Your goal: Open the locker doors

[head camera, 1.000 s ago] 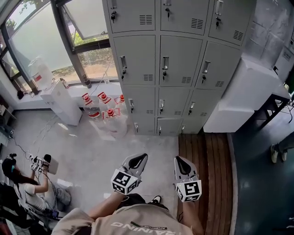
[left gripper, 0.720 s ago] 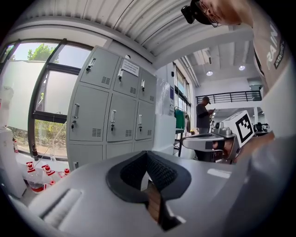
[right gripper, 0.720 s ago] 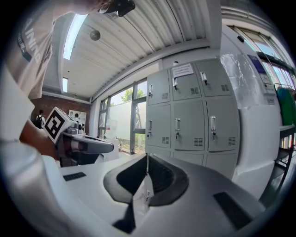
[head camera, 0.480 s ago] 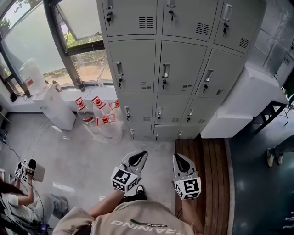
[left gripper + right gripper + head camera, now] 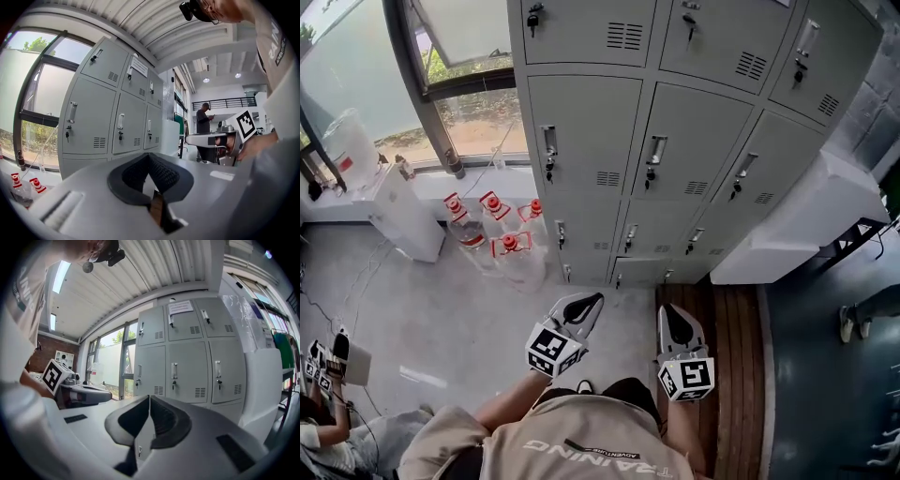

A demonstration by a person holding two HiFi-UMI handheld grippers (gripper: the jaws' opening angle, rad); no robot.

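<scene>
Left gripper view: left gripper (image 5: pixel 149 158) jaws pressed together, nothing between them. Right gripper view: right gripper (image 5: pixel 149 400) likewise, tips meeting, empty. Neither touches anything.

Tall grey metal locker bank (image 5: pixel 675 150) stands at 12 o'clock, well apart from both grippers, every visible door closed.

Versus 0.5 s ago: lockers fill more of the head view, seated person (image 5: pixel 319 439) at 8 o'clock has mostly slid out of frame, gripper pose unchanged.

Pale grey floor (image 5: pixel 459 319) underfoot, brown wooden plank strip (image 5: pixel 727 328) at 3 o'clock, clear red-capped water jugs (image 5: pixel 511 253) at 11 o'clock below the window (image 5: pixel 356 75).
</scene>
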